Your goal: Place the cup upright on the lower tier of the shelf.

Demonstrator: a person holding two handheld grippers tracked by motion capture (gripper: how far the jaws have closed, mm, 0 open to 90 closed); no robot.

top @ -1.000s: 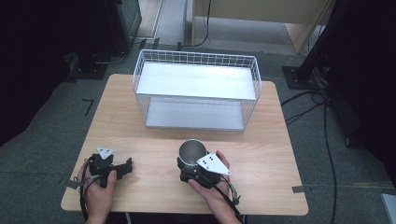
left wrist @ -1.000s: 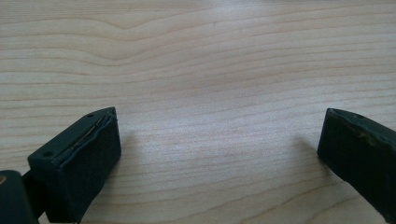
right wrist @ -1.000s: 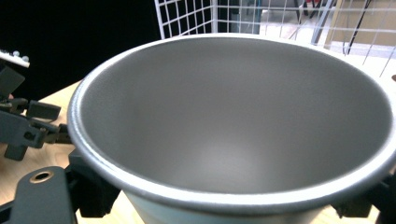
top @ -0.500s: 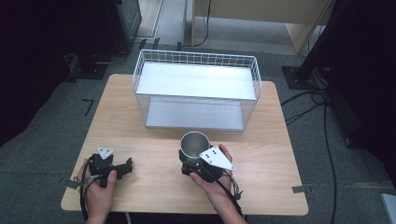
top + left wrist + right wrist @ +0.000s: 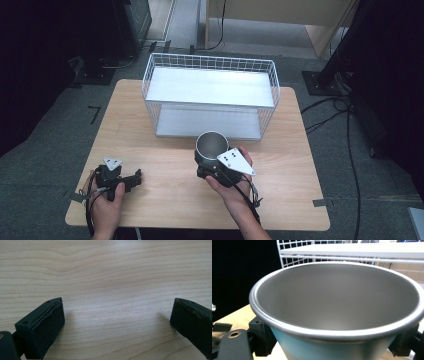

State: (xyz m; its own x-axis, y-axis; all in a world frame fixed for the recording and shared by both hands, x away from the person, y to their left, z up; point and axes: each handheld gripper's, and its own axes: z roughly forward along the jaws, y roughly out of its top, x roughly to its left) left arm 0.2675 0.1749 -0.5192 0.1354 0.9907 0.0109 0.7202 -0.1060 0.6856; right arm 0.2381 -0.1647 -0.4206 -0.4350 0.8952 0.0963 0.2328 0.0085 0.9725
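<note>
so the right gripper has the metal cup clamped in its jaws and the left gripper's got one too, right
Not quite. The right gripper does have the metal cup clamped in its jaws, but the left gripper holds nothing: the left gripper view shows its jaws standing wide apart over the bare wooden table.

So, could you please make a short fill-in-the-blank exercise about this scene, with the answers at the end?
1. The right tool is shut on a metal ____, which has a light blue outside.
2. The left tool has its jaws ____ over the wooden table, with nothing between them.
3. Behind the held thing stands a white wire ____ with two levels.
4. The inside of the cup is ____ of contents.

Missing words: cup; open; shelf; empty
</note>
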